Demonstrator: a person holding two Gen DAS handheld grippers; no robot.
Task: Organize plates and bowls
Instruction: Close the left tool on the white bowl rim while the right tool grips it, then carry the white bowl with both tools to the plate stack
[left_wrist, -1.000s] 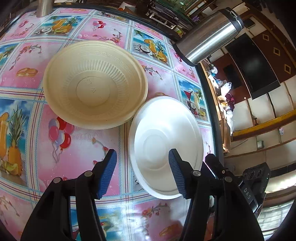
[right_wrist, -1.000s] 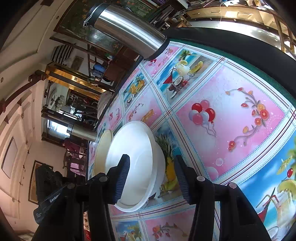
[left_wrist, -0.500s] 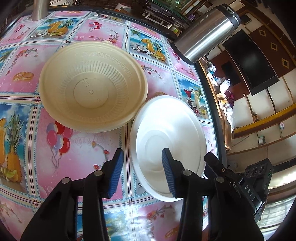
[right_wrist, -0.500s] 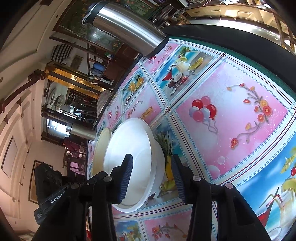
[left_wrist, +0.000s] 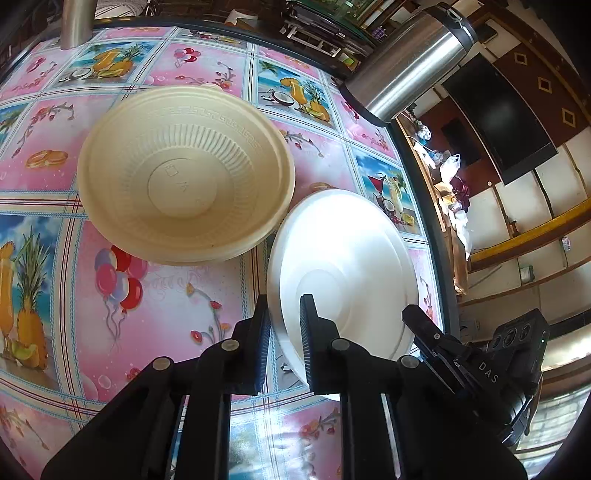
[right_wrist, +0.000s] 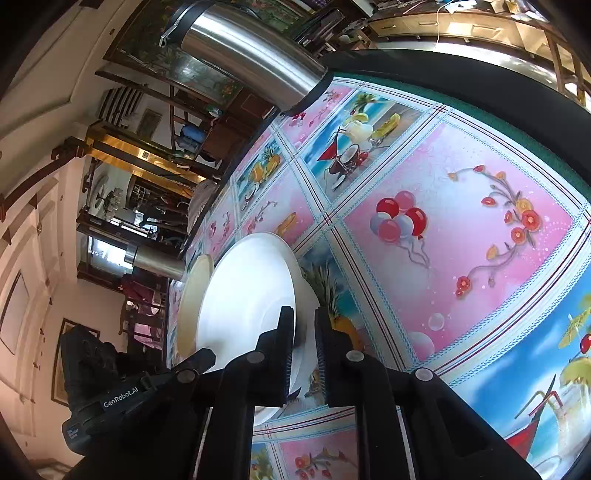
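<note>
A white bowl sits on the flowered tablecloth, next to a larger cream ribbed bowl on its left. My left gripper is shut on the near-left rim of the white bowl, one finger inside and one outside. My right gripper is shut on the opposite rim of the same white bowl. The cream bowl shows edge-on behind it in the right wrist view. The other gripper's body shows at the bowl's far side in each view.
A tall steel thermos stands near the table's right edge, also in the right wrist view. A second steel flask stands at the far left. The table edge runs close to the white bowl.
Both grippers have closed from wide open onto the white bowl's rim, moving in a little toward it. The bowls have stayed in place.
</note>
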